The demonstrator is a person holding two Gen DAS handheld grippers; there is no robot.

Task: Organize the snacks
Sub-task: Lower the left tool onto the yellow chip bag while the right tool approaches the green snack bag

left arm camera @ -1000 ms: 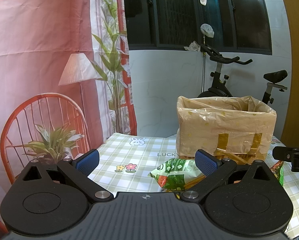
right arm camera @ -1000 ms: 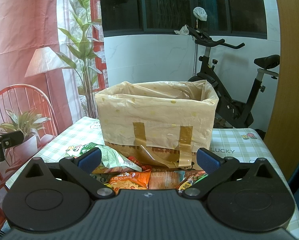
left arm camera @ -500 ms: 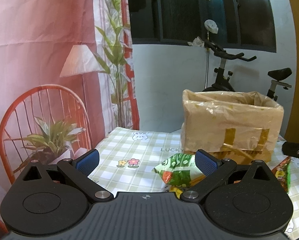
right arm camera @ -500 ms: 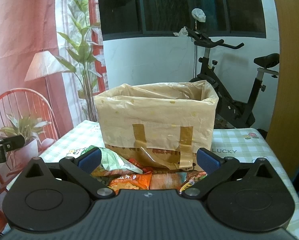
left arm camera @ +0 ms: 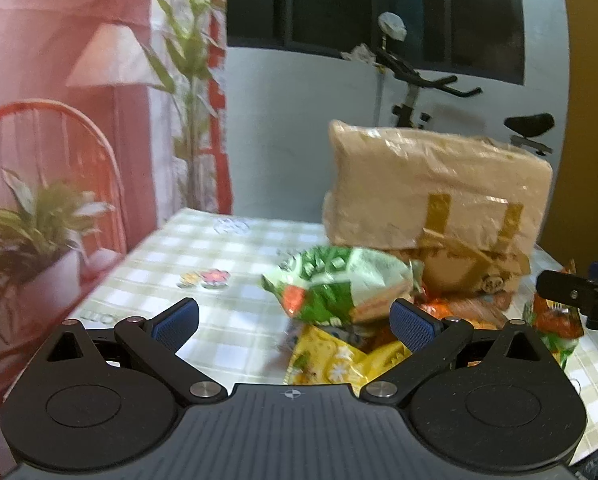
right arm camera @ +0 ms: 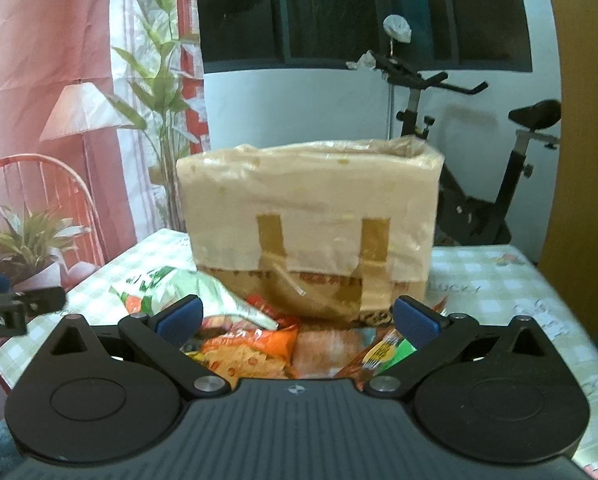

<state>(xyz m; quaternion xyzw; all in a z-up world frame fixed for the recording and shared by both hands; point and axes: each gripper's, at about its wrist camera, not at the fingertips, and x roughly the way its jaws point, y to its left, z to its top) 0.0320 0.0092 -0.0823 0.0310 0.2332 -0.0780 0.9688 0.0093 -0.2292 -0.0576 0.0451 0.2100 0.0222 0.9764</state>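
We hold our left gripper (left arm camera: 295, 320) with its blue-padded fingers spread wide and nothing between them; our right gripper (right arm camera: 297, 320) is just as wide apart and also carries nothing. Just beyond both lie the snacks, heaped on the checked tablecloth (left arm camera: 227, 248) against the front of the box (right arm camera: 311, 216). Nearest the left gripper we see a yellow packet (left arm camera: 327, 356), its lower edge hidden behind the gripper body, and on top of it a green bag (left arm camera: 335, 280), blurred so that its print cannot be read. From the right wrist view an orange packet (right arm camera: 251, 346) sits between the fingers, beside a paler one (right arm camera: 319, 350) too smeared to identify and a red and green packet (right arm camera: 383, 354) partly covered by the right finger. At the right edge of the left view the tip of the right gripper crosses in front of another orange and green packet (left arm camera: 555, 320), most of it cut off. The box is wrapped in plastic held by brown tape, and from this low angle we cannot see inside it. Behind the table stand an exercise bike (right arm camera: 459, 148), a dark window (right arm camera: 363, 12) and a printed backdrop (left arm camera: 79, 92) showing a chair, lamp and plants.
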